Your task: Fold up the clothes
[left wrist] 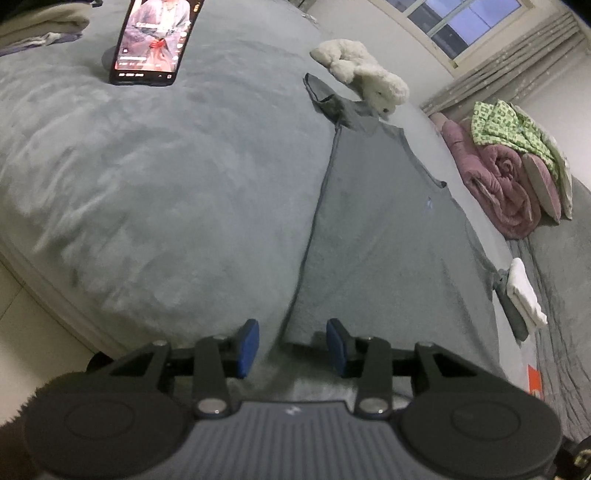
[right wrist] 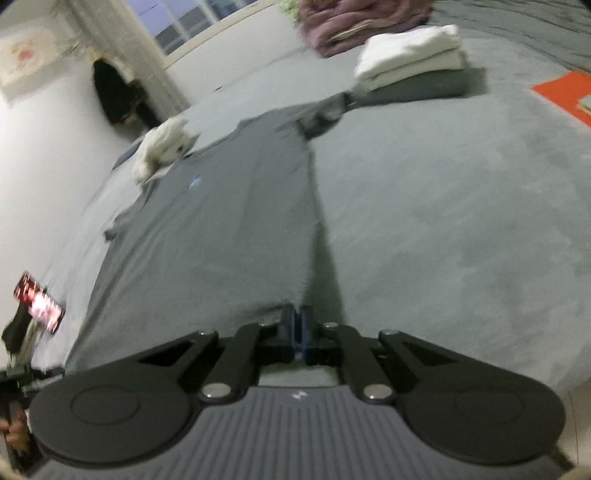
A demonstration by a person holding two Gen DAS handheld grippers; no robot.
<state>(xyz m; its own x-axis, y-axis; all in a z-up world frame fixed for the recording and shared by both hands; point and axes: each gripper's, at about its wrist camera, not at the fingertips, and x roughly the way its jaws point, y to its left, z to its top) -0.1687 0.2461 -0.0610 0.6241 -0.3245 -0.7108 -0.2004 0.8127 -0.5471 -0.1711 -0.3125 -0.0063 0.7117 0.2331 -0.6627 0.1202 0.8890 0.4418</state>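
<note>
Two tongs work my grey bed: the left gripper gapes released at the near-left hem corner of the grey shirt, and the right gripper is clenched on the hem's right corner. Beyond lie a window and curtain.

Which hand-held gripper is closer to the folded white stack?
Right. The right hand-held gripper is at the grey shirt hem corner on the white stack side; the left hand-held gripper is at the opposite corner.
</note>
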